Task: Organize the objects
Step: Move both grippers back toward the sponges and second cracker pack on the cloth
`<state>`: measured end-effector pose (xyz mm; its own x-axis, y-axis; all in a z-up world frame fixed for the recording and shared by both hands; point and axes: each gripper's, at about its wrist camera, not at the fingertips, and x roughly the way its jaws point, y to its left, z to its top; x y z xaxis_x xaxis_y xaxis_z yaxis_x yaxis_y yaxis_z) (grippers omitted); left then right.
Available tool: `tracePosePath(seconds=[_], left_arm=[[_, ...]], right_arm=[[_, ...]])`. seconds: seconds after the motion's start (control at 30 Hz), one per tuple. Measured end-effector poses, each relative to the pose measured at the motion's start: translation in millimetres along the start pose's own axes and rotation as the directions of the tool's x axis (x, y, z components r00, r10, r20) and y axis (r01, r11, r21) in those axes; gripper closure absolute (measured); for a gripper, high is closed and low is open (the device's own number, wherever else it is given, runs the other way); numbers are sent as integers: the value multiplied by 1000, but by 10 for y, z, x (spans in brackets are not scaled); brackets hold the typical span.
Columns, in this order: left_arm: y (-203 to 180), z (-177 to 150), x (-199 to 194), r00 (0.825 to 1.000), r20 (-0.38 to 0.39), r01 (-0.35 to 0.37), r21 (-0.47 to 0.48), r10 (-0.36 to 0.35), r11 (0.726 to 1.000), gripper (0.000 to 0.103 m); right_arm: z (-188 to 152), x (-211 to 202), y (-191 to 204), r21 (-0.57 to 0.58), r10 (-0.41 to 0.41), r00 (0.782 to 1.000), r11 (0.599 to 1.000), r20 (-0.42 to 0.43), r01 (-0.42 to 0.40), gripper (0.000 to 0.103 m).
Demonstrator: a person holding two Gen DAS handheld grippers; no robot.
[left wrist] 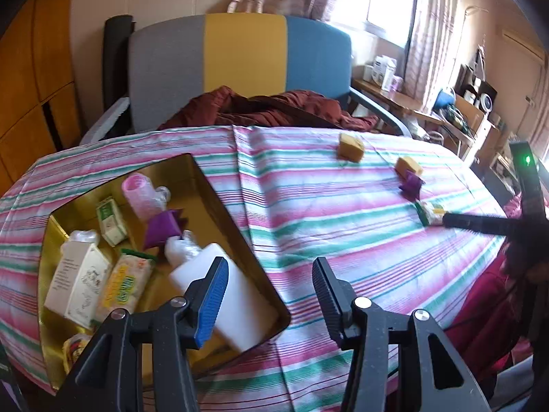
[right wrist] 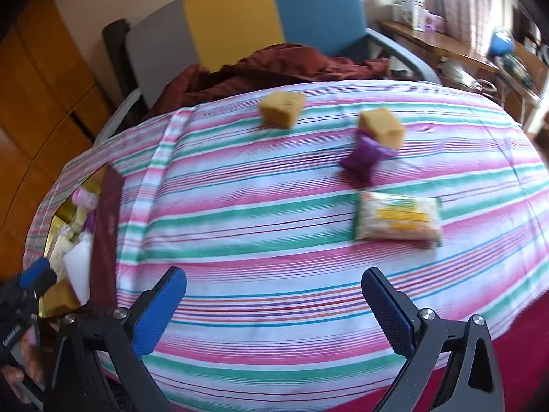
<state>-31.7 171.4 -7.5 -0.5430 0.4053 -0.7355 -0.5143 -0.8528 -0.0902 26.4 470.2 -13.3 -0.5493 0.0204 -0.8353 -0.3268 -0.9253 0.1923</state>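
Observation:
A gold box (left wrist: pixel 164 171) on the left of the striped table holds a pink bottle (left wrist: pixel 139 194), a purple packet (left wrist: pixel 163 226), a white bottle (left wrist: pixel 223 295), cartons and a yellow snack pack (left wrist: pixel 125 283). My left gripper (left wrist: pixel 271 274) hovers open and empty at the box's right edge. Loose on the cloth lie two yellow sponges (right wrist: pixel 281 108) (right wrist: pixel 381 127), a purple packet (right wrist: pixel 363 159) and a snack pack (right wrist: pixel 398 219). My right gripper (right wrist: pixel 274 286) stands wide open and empty, short of the snack pack. In the left wrist view one of its fingers (left wrist: pixel 480 225) reaches to that pack (left wrist: pixel 429 211).
The striped cloth (right wrist: pixel 257 240) covers the whole table. Behind the table stands a grey, yellow and blue chair (left wrist: pixel 240 55) with a dark red garment (left wrist: pixel 274 110) on it. A wooden desk with clutter (left wrist: pixel 411 99) is at the back right, wooden cabinets (left wrist: pixel 31 86) at the left.

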Motion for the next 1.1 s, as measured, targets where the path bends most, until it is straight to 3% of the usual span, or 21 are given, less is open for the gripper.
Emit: tracePosePath(seconds=[0.43,0.77,1.1], left_arm=[[-346,117,281,998,-53,48,79,-44,996,52],[-648,336,631,994,-97,70,127,-57,989,52],[-922,681,1097,989,-130,92,149,-72,985,50]], right_arm=[[270,-79,-732,120,-129,991,984,-30,132,0],[394,114,-1004,172,-126,989,976,-71,136,0],[541,304,-1322,304,-77,994,948,-81,98,0]])
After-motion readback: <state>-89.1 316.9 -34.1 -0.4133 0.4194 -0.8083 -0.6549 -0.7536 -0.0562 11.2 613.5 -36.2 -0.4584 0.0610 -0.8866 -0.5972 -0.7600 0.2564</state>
